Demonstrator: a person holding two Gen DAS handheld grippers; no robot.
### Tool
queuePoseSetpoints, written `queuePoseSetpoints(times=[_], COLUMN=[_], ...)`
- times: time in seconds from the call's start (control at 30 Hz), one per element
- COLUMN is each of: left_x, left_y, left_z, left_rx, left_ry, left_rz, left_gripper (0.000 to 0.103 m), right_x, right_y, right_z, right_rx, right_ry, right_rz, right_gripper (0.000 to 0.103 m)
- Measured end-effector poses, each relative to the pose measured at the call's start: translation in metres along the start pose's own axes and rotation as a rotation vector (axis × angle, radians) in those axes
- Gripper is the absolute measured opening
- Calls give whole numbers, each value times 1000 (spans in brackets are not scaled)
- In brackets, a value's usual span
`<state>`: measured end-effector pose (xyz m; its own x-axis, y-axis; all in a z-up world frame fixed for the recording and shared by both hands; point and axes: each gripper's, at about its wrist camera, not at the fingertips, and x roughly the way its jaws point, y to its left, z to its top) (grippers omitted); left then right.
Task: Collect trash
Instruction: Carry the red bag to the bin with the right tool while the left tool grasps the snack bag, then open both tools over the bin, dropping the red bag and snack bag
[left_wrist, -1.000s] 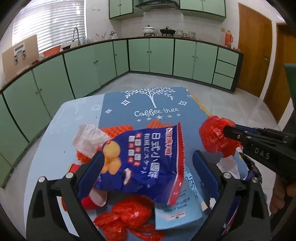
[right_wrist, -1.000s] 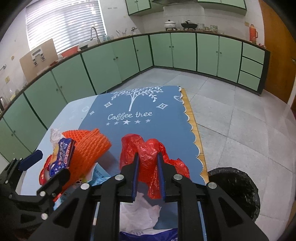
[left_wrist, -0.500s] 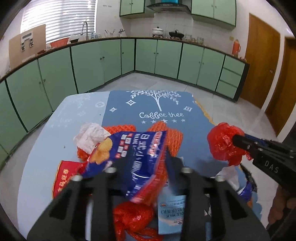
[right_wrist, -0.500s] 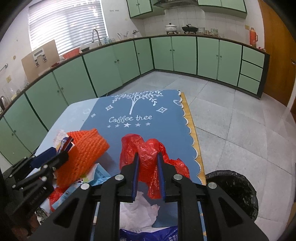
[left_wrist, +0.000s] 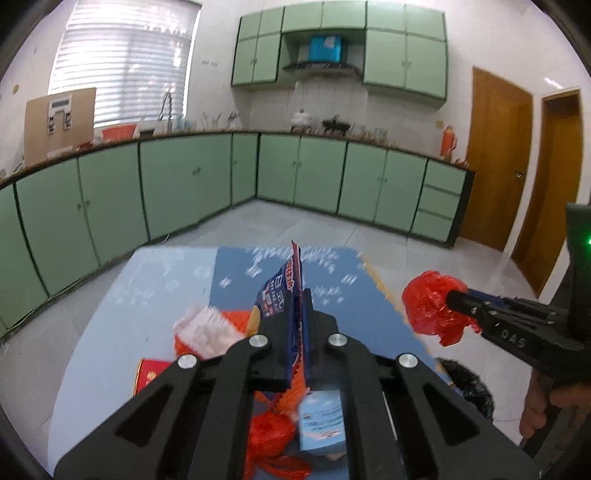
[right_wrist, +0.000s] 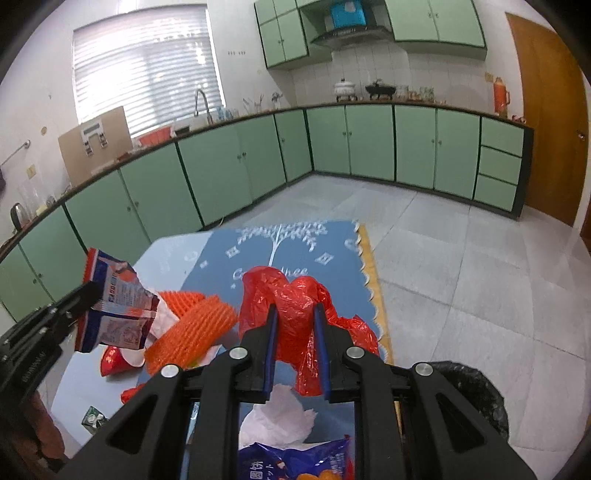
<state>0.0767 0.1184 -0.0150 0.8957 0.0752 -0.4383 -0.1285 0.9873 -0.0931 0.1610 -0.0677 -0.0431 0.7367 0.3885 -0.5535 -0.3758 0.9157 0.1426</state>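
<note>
My left gripper (left_wrist: 295, 314) is shut on a blue snack bag (left_wrist: 282, 291) and holds it lifted above the table; the bag also shows in the right wrist view (right_wrist: 114, 302). My right gripper (right_wrist: 295, 314) is shut on a crumpled red plastic bag (right_wrist: 295, 291) held above the table's right side; it also shows in the left wrist view (left_wrist: 430, 306). A black bin (right_wrist: 476, 391) stands on the floor right of the table.
On the light blue table (left_wrist: 122, 306) with a blue "Coffee tree" mat (right_wrist: 295, 243) lie orange foam netting (right_wrist: 188, 332), white tissue (right_wrist: 280, 417), a red wrapper (left_wrist: 149, 373), a milk carton (left_wrist: 321, 424) and another blue snack bag (right_wrist: 295, 461). Green cabinets line the walls.
My left gripper closed on the blue snack bag and lifted it up off the pile. My right gripper rose slightly, still holding the red bag.
</note>
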Motion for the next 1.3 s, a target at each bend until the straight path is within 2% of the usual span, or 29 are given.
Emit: queuePoseSetpoints(times=[0.13, 0.2, 0.33, 0.43, 0.57, 0.73, 0.9, 1.0, 1.03, 1.1, 1.13, 1.2, 1.23, 1.3], left_x=[-9, -7, 2, 19, 39, 73, 107, 120, 125, 130, 131, 132, 133, 127], left_y=[-24, -42, -82, -122, -163, -210, -239, -245, -247, -245, -243, -238, -235, -229], left_z=[13, 19, 22, 18, 6, -15, -38, -54, -61, -68, -69, -71, -68, -65], left_rx=[17, 27, 58, 82, 102, 109, 156, 178, 186, 184, 182, 187, 188, 188], left_ry=[-46, -53, -49, -11, 35, 112, 196, 255, 277, 302, 310, 320, 319, 305], left_rz=[-82, -147, -266, -372, -478, -602, -633, -626, -615, -601, -594, -577, -571, -558], left_gripper=[2, 2, 2, 2, 2, 2, 4, 10, 13, 33, 35, 38, 39, 44], right_x=[-27, -40, -64, -76, -84, -80, -69, -54, -49, -41, -37, -33, -33, -34], right_y=[-25, -43, -86, -117, -160, -193, -216, -226, -228, -236, -237, -238, -238, -232], right_z=[6, 6, -3, -15, -36, -64, -95, -109, -114, -118, -122, -127, -127, -125], right_rx=[28, 55, 118, 171, 239, 288, 329, 342, 346, 354, 357, 358, 355, 346], right_ry=[-53, -70, -83, -72, -42, 9, 69, 112, 128, 152, 165, 189, 191, 185], right_rz=[-41, -67, -161, -224, -318, -389, -412, -418, -422, -430, -435, -446, -455, -459], right_gripper=[19, 19, 19, 19, 19, 19, 19, 19, 20, 22, 24, 35, 45, 53])
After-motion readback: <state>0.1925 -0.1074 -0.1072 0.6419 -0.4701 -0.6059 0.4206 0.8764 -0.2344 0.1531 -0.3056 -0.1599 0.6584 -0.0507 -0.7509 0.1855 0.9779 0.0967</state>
